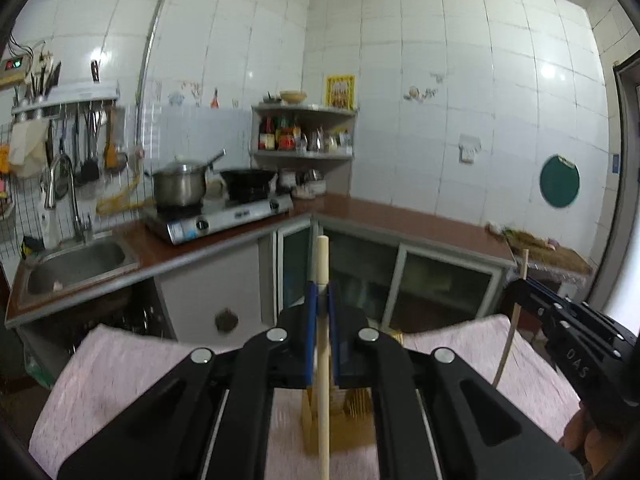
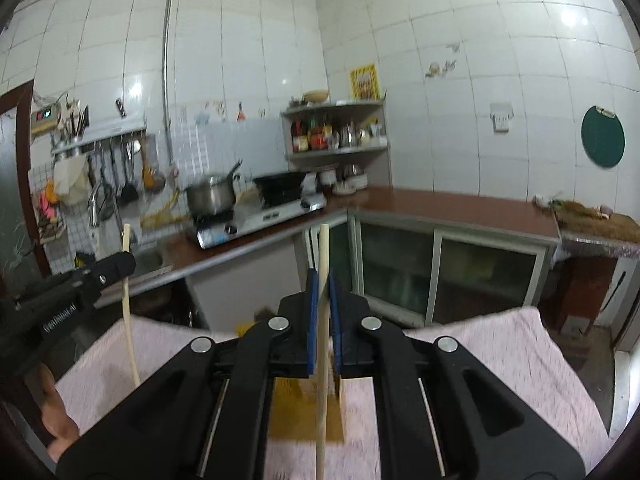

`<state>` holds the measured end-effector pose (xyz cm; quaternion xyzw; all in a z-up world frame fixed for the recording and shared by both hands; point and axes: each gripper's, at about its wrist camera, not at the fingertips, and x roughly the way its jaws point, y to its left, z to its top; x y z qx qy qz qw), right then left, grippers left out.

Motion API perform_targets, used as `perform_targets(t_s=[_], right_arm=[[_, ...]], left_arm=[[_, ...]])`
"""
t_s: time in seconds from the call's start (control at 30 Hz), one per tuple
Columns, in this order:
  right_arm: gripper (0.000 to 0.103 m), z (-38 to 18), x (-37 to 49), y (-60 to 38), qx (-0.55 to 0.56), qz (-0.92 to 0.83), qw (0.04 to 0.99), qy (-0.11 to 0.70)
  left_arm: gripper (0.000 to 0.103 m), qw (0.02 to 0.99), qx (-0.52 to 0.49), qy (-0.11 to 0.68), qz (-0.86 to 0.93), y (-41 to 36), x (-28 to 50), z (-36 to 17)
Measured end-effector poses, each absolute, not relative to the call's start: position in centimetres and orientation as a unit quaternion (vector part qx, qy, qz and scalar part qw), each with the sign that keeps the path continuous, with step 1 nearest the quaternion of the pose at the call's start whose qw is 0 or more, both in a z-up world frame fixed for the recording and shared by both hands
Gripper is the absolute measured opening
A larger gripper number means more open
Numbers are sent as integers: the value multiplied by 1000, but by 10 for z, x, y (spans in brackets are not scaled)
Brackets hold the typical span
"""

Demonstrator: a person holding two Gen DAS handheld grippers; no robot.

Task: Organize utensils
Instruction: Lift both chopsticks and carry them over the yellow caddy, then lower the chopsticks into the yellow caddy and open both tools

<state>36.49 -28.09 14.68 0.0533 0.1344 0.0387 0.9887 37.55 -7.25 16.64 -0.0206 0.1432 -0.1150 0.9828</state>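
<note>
- Left tongs (image 1: 322, 300) are squeezed shut on a pale wooden chopstick (image 1: 322, 264). It stands almost straight up between the blue pads (image 1: 310, 320).
- Right tongs (image 2: 323, 292) are squeezed shut on a second wooden chopstick (image 2: 323, 248), held upright the same way.
- Both sticks look thin, light and stiff. They are smooth, so I think they could slip or swing if the pinch gets loose. Holding near the middle, like now, seems best.
- Below the tongs is a wooden holder (image 1: 340, 436) with more sticks, blurry, sitting on a pink cloth (image 1: 132, 368).
- Farther off is a brown counter (image 1: 400, 216) with a steel sink (image 1: 76, 264), a gas stove (image 1: 216, 216), a pot (image 1: 180, 184) and a black wok (image 1: 248, 184).
- Far back is a white tiled wall (image 1: 460, 80).
</note>
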Motion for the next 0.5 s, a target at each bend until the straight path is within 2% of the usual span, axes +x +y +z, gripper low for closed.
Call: perform_targets(t_s=[0.27, 0.5], right_arm=[[7, 165, 418, -283, 46, 29, 995, 79], [7, 134, 451, -282, 43, 26, 996, 69]], left_arm=[[6, 987, -26, 102, -122, -84, 422, 173], [6, 988, -34, 93, -118, -81, 454, 139]])
